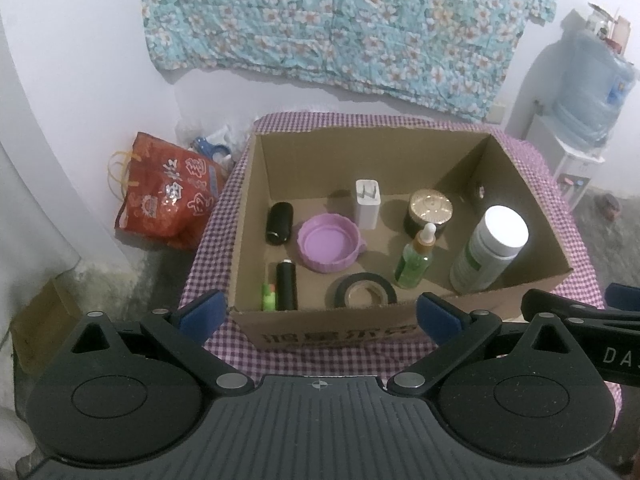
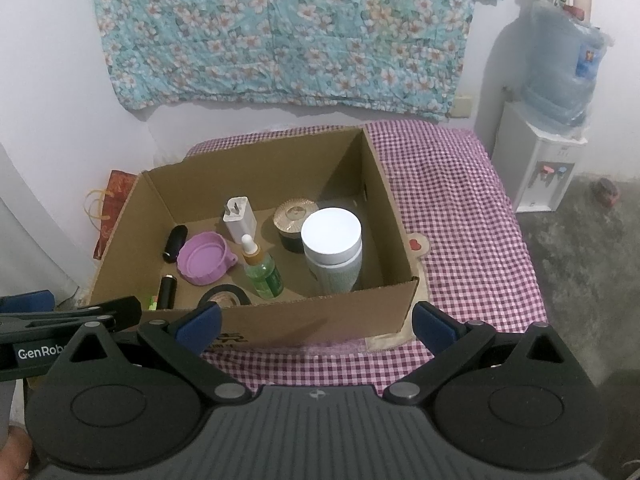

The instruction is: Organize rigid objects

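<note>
checkered cloth (image 2: 460,208) – box (image 1: 320,332) print cut off – green item (image 1: 269,297) half-hidden

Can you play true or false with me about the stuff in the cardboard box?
1. The purple lid lies inside the cardboard box. True.
2. The green dropper bottle lies flat. False: it stands upright.
3. The left gripper holds the tape roll. False: it is open and empty.
4. The white charger stands near the back wall. True.
5. The right gripper is open. True.
</note>
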The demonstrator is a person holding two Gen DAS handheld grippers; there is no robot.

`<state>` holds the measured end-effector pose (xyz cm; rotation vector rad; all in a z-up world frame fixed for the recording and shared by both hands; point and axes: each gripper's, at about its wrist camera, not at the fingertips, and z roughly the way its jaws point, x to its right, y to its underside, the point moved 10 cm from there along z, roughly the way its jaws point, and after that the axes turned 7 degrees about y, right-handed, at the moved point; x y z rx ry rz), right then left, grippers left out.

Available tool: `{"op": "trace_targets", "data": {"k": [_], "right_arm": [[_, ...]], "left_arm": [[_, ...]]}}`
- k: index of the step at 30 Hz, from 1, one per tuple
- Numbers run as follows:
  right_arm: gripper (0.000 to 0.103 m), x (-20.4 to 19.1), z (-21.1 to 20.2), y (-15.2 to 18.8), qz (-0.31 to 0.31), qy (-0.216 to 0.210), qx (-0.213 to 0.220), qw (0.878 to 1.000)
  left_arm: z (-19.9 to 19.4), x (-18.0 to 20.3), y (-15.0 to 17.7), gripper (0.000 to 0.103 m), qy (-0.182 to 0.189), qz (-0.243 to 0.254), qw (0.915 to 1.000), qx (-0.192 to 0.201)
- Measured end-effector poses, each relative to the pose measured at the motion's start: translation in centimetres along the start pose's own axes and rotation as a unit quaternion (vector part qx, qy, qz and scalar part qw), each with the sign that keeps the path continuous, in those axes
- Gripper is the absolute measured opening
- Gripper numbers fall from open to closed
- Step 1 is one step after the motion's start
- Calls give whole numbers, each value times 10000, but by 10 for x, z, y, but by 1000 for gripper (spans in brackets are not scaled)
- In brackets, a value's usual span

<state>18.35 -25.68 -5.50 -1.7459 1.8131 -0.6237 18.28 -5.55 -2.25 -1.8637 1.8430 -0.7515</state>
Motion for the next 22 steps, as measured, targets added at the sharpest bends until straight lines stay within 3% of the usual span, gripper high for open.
{"op": "trace_targets", "data": {"k": [22], "right_arm": [[103,-1,-2,1,23,0,2,10000]], "left_arm": [[-1,2,1,102,-15,0,10000,-5]]}}
